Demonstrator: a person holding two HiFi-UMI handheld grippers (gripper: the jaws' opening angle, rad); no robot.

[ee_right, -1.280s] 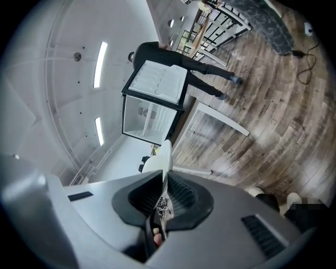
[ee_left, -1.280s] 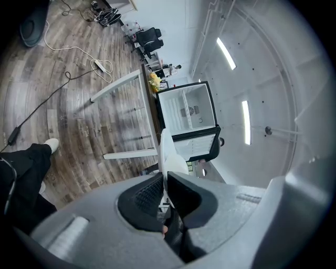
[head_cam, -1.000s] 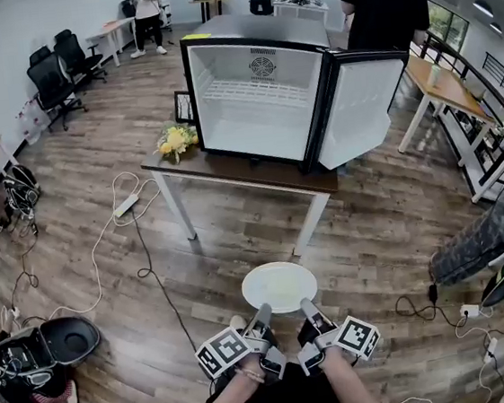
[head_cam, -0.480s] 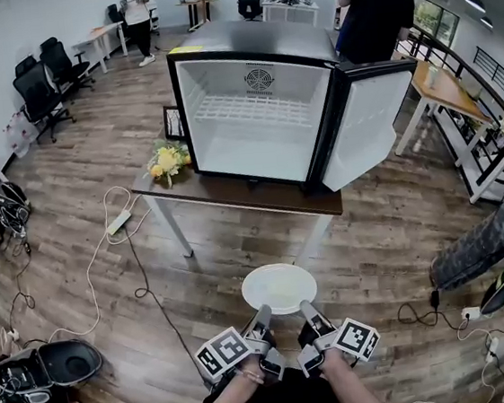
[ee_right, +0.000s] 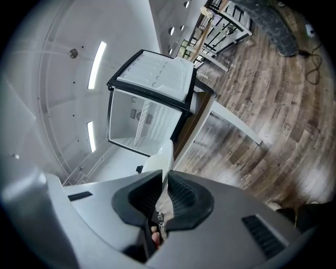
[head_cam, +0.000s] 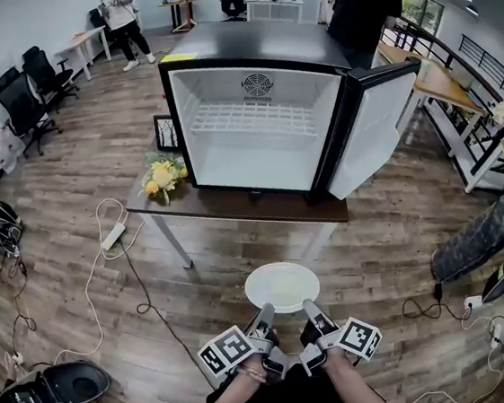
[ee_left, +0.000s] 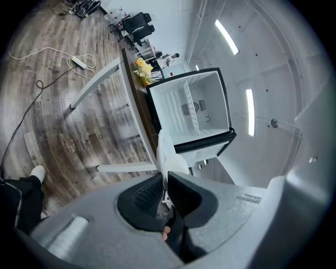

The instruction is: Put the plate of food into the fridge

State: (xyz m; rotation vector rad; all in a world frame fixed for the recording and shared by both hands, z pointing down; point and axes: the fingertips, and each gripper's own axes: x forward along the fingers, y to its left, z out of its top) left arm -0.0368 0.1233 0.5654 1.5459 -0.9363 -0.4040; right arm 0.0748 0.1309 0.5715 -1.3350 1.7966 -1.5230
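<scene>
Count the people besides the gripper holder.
3: person standing far back left, person in black behind the fridge, seated person at the right edge. Others may be hidden.

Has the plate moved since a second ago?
Yes: the plate is nearer the fridge; its gap to the table edge has shrunk.

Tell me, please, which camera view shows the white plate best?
The head view: it shows the whole round plate from above, with the left gripper and right gripper clamped on its near rim. The left gripper view and right gripper view each show only a thin edge-on sliver of rim between the jaws.
</scene>
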